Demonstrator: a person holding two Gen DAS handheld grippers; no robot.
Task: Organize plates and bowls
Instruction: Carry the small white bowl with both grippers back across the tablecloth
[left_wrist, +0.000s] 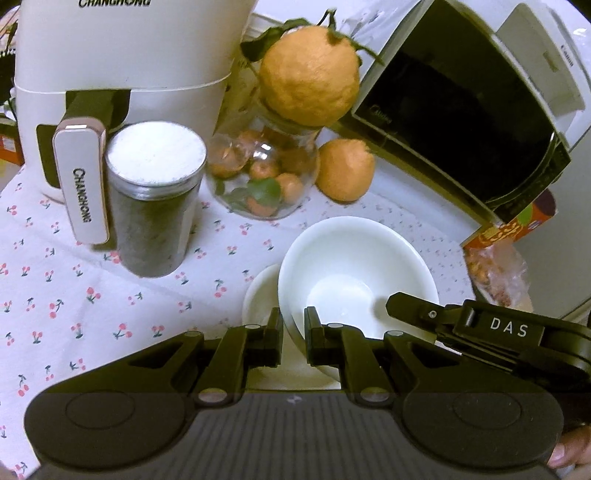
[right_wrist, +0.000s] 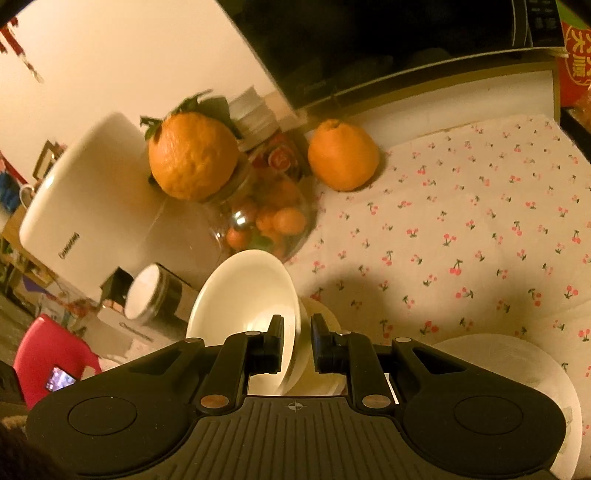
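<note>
My left gripper (left_wrist: 293, 334) pinches the near rim of the deep white ceramic bowl (left_wrist: 351, 273), which sits tilted over a small white saucer (left_wrist: 260, 295) on the cherry-print tablecloth (left_wrist: 74, 295). My right gripper (right_wrist: 297, 341) clamps the same bowl's opposite rim.

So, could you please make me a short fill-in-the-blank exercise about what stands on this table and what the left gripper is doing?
1. The large orange sits on top of the glass ___.
2. The tablecloth is printed with small red ___.
3. The canister beside the air fryer has a ___ lid.
4. The fingers of the left gripper straddle the rim of the white ___.

Missing words: jar; cherries; white; bowl.
</note>
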